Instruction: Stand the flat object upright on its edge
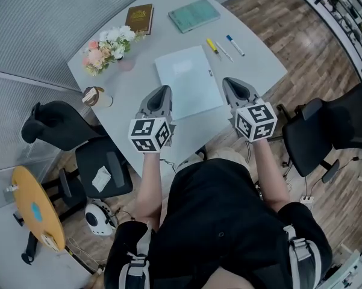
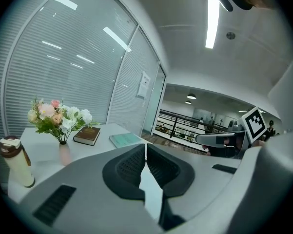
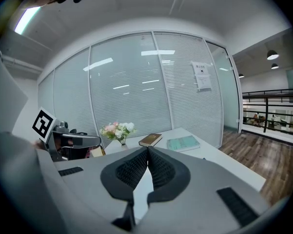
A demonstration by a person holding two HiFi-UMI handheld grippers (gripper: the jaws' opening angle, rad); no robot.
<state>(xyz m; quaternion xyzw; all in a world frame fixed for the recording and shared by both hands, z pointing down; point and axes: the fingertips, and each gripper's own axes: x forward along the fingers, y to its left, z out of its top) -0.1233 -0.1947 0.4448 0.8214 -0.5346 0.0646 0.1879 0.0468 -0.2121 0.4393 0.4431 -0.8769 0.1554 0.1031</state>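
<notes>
A pale blue flat folder (image 1: 188, 82) lies flat on the grey table (image 1: 253, 65), in the middle near the front edge. My left gripper (image 1: 162, 93) hovers at the folder's left side, jaws shut with nothing between them. On the folder's right side, my right gripper (image 1: 230, 83) is held the same way, shut and empty. In the left gripper view the dark pads (image 2: 158, 167) meet in front of the camera, and the right gripper's marker cube (image 2: 255, 122) shows at the right. In the right gripper view the pads (image 3: 161, 169) are also pressed together.
At the table's far side lie a brown book (image 1: 139, 18) and a teal book (image 1: 194, 15). A vase of flowers (image 1: 108, 48) and a lidded cup (image 1: 95, 96) stand at the left, pens (image 1: 224, 47) at the right. Black office chairs (image 1: 78, 155) (image 1: 325, 131) flank the person.
</notes>
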